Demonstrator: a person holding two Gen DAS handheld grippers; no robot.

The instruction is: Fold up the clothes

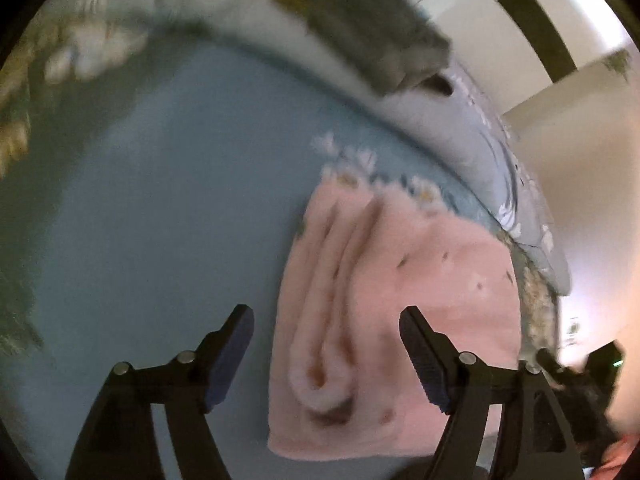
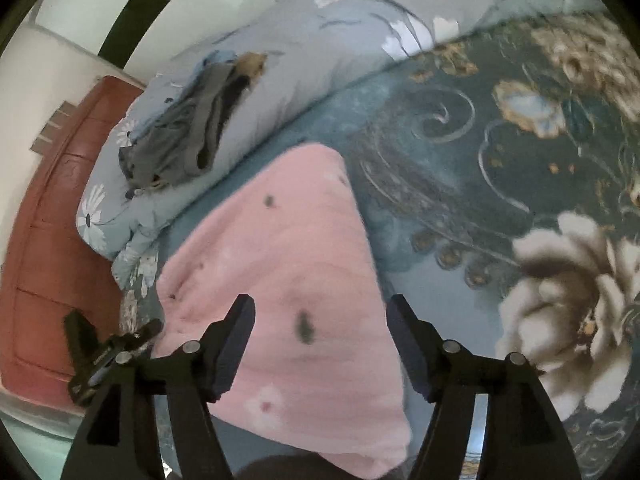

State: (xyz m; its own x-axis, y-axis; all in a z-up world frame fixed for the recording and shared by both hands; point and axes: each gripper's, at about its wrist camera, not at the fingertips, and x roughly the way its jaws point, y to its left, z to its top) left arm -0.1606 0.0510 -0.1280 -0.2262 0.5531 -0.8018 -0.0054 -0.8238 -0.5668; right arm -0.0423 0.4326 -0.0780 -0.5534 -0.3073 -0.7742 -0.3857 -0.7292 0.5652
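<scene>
**Left wrist view: pink garment flat on the bed, both jaws wide**

Shows the pink fleece garment point(image 1: 400, 280) flat on the teal flowered bedspread point(image 1: 160, 200), near the bed's edge, with rolled layers along its left side. Looks already doubled into a compact packet. Probably lies there because the flat middle of the bed gives support for pressing and turning cloth.

Left gripper point(image 1: 326, 314): jaws wide apart, holding nothing, over the rolled left part of the garment. Right gripper point(image 2: 320, 303): also wide and empty, over the smooth near part. Cannot tell in either view whether the fingers touch the fleece.

Fits two stages: a packet with one more fold to come, or a finished piece just let go.

Edges and room:
- Much bare bedspread beyond the garment on the left gripper's side, so free space there for another fold or for sliding the packet.
- On the other side, close to the rolled blue daisy duvet point(image 2: 320, 40), with a heap of grey clothes point(image 2: 180, 140) on it; little room there.
- Past the duvet, a red-brown wooden panel point(image 2: 52, 240).
- Far pink corner pointed and clean; near edge under the jaws partly hidden.
</scene>
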